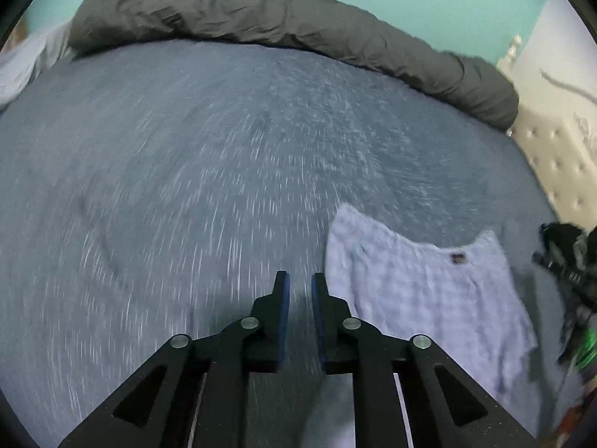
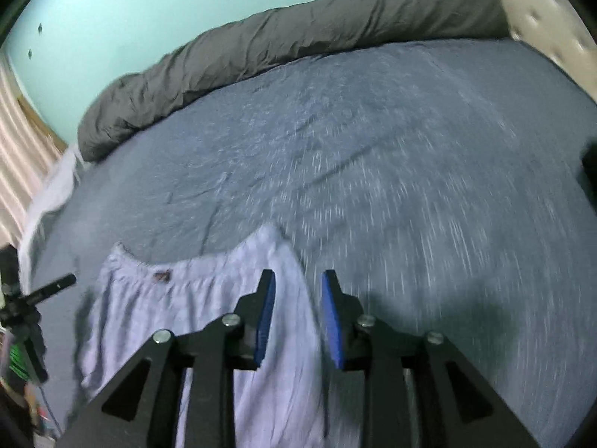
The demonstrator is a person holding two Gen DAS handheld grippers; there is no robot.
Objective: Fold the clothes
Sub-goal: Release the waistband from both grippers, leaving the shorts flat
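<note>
A pale lilac pair of shorts (image 1: 429, 298) lies flat on the blue-grey bed sheet (image 1: 186, 168), waistband away from me, with a small dark label at the waistband. In the left wrist view it is to the right of my left gripper (image 1: 300, 280), which is open with a narrow gap and empty, above bare sheet. In the right wrist view the shorts (image 2: 156, 321) lie left of and under my right gripper (image 2: 298, 280), which is open and empty above their right edge. Both views are motion-blurred.
A rolled dark grey duvet (image 1: 280, 18) lies along the far side of the bed (image 2: 298, 30). A cream tufted headboard (image 1: 552, 164) is at the right. A black stand with gear (image 2: 22, 310) is beside the bed's near edge. Teal wall behind.
</note>
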